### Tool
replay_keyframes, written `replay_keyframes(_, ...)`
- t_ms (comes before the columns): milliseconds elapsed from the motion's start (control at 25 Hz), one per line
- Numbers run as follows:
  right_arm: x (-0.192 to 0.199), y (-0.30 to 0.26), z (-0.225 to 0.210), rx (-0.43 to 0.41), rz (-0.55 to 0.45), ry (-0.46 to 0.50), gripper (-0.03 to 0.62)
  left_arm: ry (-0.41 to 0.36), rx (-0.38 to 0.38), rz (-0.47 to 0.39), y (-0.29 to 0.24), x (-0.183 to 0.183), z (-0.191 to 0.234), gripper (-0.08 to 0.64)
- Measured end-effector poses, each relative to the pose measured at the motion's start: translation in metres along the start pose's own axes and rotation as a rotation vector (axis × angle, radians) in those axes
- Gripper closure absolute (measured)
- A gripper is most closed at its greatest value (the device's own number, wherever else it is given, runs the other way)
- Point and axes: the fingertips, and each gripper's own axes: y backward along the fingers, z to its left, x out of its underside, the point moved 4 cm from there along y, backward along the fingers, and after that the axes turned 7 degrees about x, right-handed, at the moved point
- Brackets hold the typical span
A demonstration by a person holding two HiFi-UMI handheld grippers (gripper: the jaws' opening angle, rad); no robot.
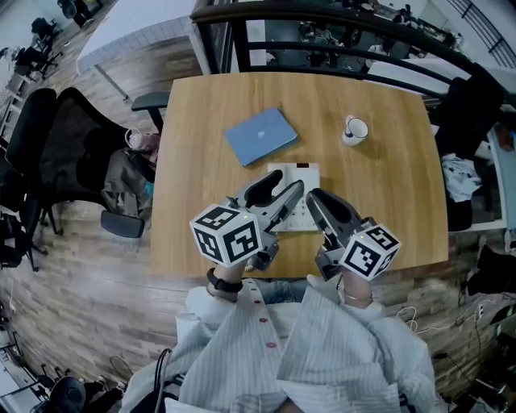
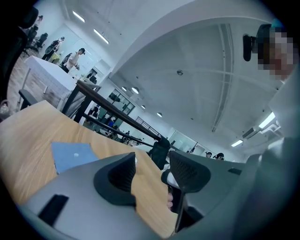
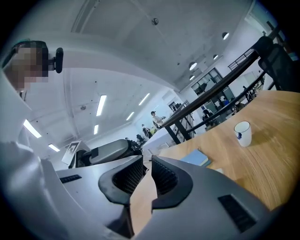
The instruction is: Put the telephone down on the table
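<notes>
A flat white telephone [image 1: 309, 173] lies on the wooden table [image 1: 379, 202] just past the middle, partly hidden under both grippers. My left gripper [image 1: 282, 187] hangs over the phone's left side; in the left gripper view [image 2: 152, 164] its jaws stand apart with only table showing between them. My right gripper [image 1: 314, 196] hovers over the phone's right side; in the right gripper view [image 3: 147, 164] its jaws are close together with a narrow slit and nothing in it. Neither gripper touches the phone. Both point nearly level across the table.
A blue closed notebook [image 1: 260, 135] lies left of centre at the back, also in both gripper views. A white mug [image 1: 355, 129] stands back right. A black office chair [image 1: 76, 153] is left of the table, and a dark railing [image 1: 322, 16] runs behind it.
</notes>
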Motion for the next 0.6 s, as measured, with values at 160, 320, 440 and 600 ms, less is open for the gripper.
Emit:
replay_keyframes(160,-0.01,0.0,0.011,-0.024,-0.007,0.047,0.532,0.012,0.037,-0.02,0.005,-0.004,-0.008,0.42)
replay_keyframes(320,-0.014,-0.001,0.017,-0.047,0.015,0.077,0.548,0.024,0.07,0.0,0.006,0.0,-0.014,0.505)
replay_keyframes(440,-0.014,-0.003,0.019,-0.057,0.034,0.082,0.551,0.0,0.089,0.019,0.008,0.002,-0.019,0.522)
replay_keyframes(600,-0.013,-0.003,0.021,-0.075,0.058,0.094,0.555,-0.001,0.095,0.021,0.01,0.004,-0.021,0.551)
